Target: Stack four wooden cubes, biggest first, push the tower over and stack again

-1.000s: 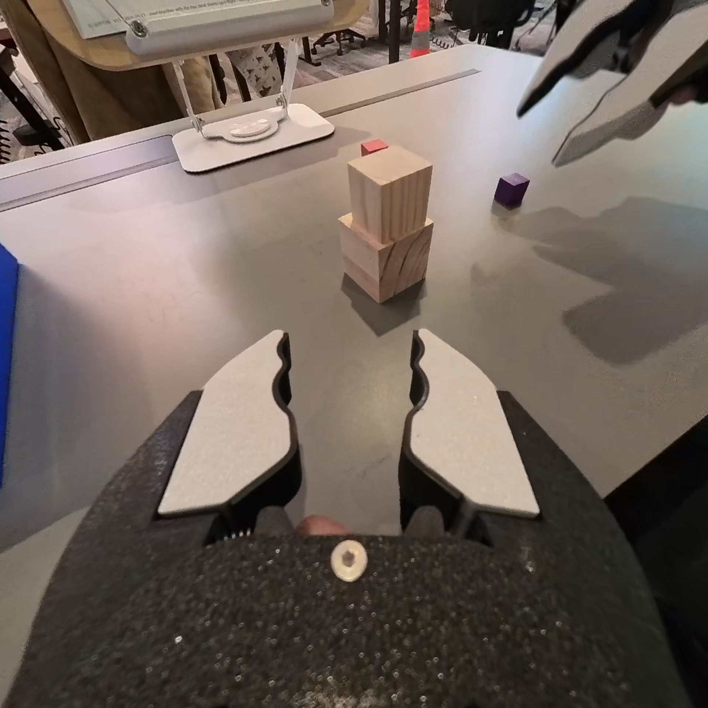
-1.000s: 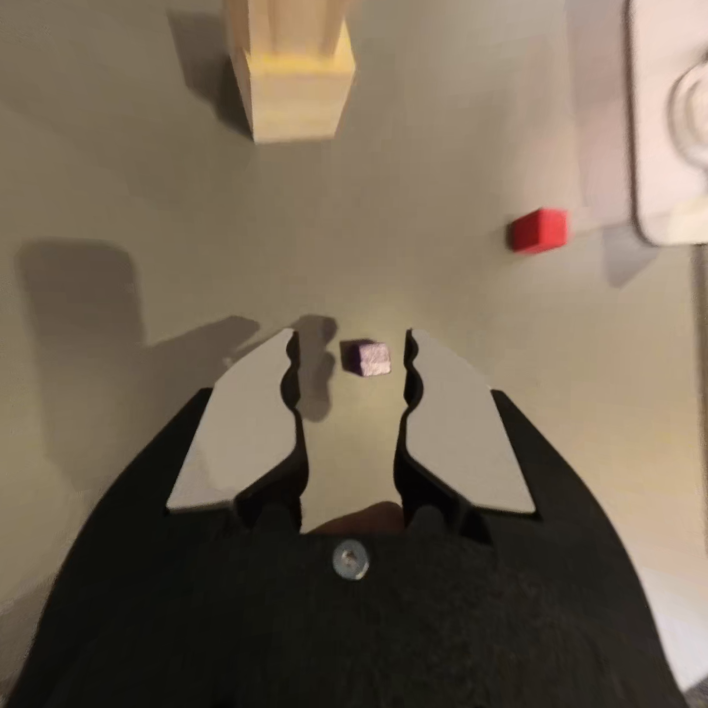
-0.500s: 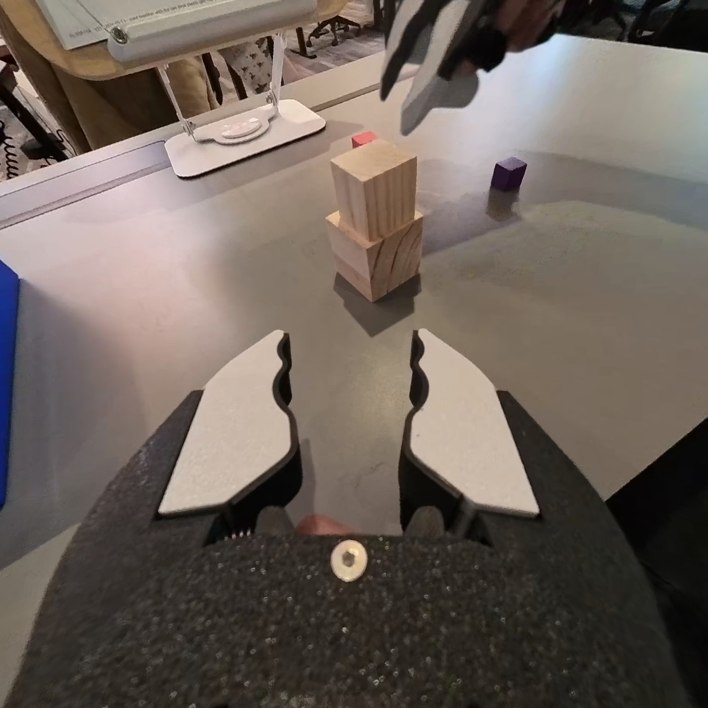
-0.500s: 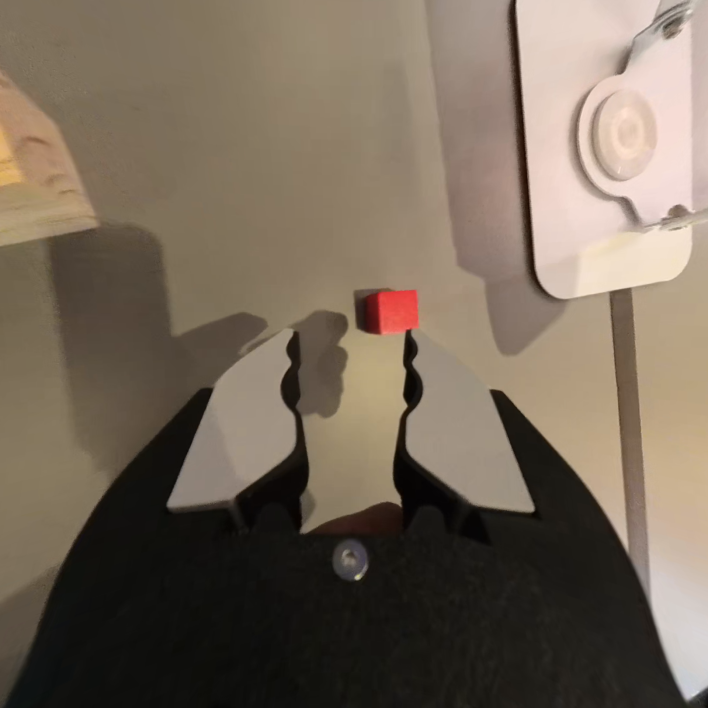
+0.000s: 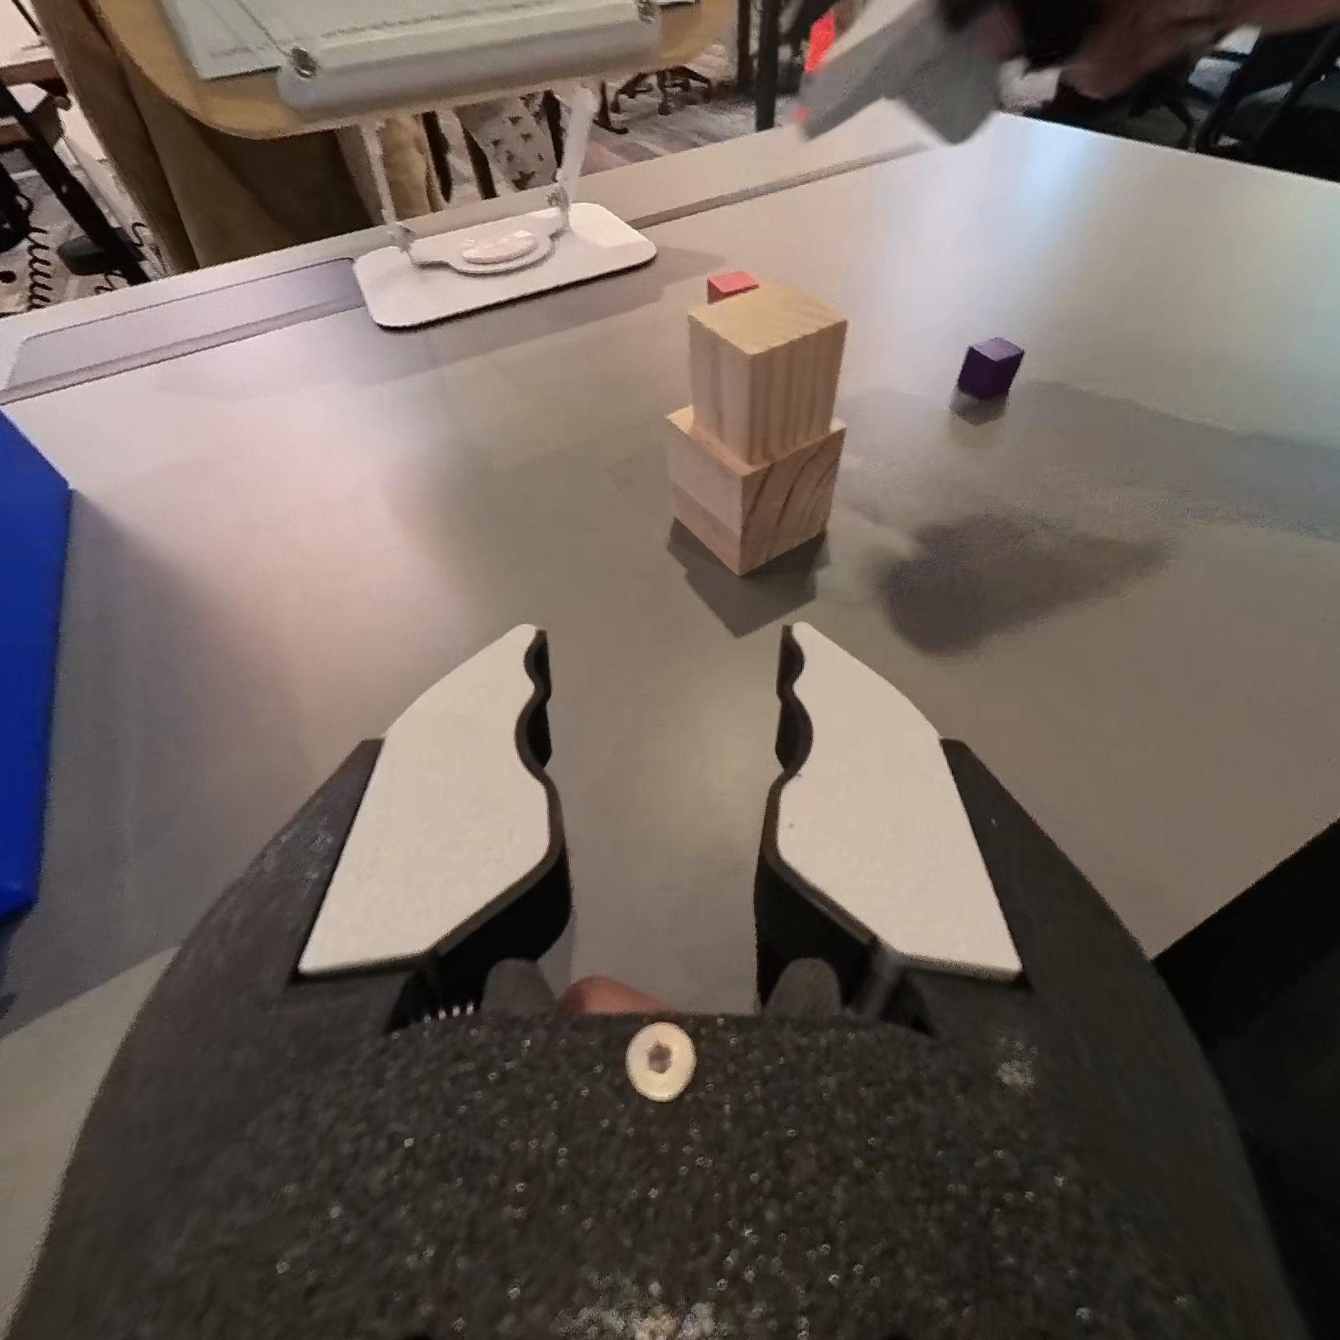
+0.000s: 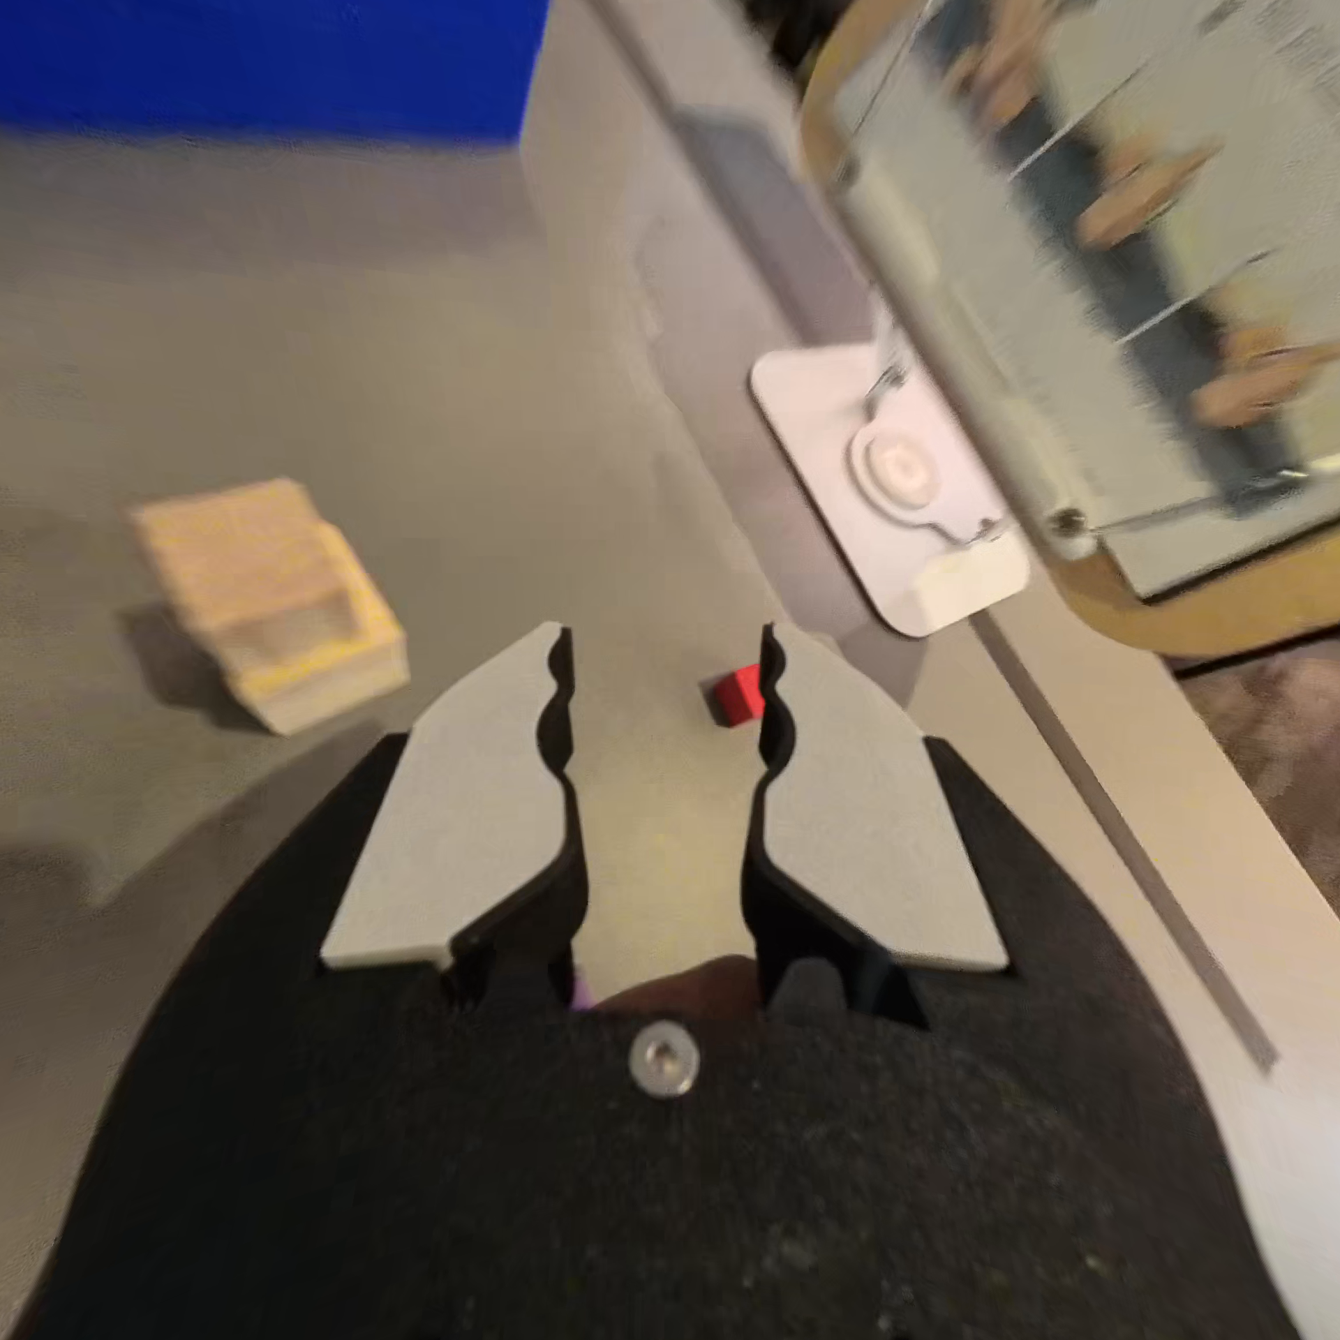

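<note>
Already two pale cubes (image 5: 758, 435) stand stacked mid-frame; the right gripper (image 6: 666, 638), jaws wide and empty, hovers over the red cube (image 6: 734, 695), which it must straddle next. Left gripper (image 5: 663, 642) waits wide below.

This looks like an office or lab workspace set up for recording. A wide, smooth grey table (image 5: 304, 464) with a long recessed channel along its far edge carries a white metal stand with a flat rounded base (image 5: 507, 265), which holds up a tilted light-wood board bearing a clear-covered sheet (image 5: 406, 51). Beyond the table, wheeled office chair bases (image 5: 652, 91) stand on a patterned carpet (image 5: 43, 275), with dark desk legs (image 5: 768, 65) among them. A flat bright-blue panel (image 5: 25, 667) lies at the table's left side.
</note>
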Available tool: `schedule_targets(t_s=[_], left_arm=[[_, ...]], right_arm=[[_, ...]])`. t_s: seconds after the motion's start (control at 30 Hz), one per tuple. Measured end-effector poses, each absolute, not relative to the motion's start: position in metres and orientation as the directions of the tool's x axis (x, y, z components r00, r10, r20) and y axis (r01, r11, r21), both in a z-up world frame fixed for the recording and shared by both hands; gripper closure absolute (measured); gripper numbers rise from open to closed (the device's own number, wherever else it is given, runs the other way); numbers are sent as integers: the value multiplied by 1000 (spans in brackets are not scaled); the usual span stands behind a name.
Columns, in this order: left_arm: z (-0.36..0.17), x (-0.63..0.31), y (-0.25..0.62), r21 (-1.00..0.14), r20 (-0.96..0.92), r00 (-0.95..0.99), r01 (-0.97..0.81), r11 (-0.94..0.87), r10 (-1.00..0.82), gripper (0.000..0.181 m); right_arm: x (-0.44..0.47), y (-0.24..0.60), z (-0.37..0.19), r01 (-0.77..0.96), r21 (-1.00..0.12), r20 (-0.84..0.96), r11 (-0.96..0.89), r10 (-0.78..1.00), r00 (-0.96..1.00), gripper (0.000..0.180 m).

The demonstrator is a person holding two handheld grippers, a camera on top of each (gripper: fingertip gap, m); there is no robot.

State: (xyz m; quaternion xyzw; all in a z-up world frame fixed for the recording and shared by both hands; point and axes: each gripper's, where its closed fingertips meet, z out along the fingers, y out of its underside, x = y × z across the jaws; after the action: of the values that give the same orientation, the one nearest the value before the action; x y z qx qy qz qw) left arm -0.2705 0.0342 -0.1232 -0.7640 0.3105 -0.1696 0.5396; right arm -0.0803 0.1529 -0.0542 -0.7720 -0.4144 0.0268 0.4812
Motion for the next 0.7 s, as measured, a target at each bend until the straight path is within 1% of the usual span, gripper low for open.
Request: schedule_targets(t_s=[0.1,0.17,0.27,0.3,0.37,0.47,0.57,0.7], left_arm=[[-116,-282,42,-940,-55,798,-244,-239,-600,119],[-111,-290,48,-948,-22,836,-192,-255,-549,117],[-104,-299,53,-961,-4,875,-137,-239,-483,117],[-101,-301,55,-967,-10,886,-127,-222,-464,118],[-97,-306,58,-975,-29,910,-116,-188,-414,119],[-95,-308,60,-979,-41,928,-111,-171,-371,122],[-101,-305,55,-975,-48,926,-125,-184,-374,122],[-101,-308,52,-975,-95,925,-161,-152,-369,123]], right_arm=[[-70,89,-38,436,-882,332,-177,422,843,132],[-59,46,-49,312,-929,252,-199,281,926,129],[-48,-7,-74,155,-970,128,-187,148,981,131],[-44,-18,-80,152,-974,133,-169,120,984,131],[-28,-32,-88,207,-961,208,-182,13,978,127],[-23,-46,-98,108,-977,111,-184,-10,994,131],[-21,-47,-108,139,-968,144,-209,-10,990,130],[-22,-42,-119,95,-965,93,-244,20,995,130]])
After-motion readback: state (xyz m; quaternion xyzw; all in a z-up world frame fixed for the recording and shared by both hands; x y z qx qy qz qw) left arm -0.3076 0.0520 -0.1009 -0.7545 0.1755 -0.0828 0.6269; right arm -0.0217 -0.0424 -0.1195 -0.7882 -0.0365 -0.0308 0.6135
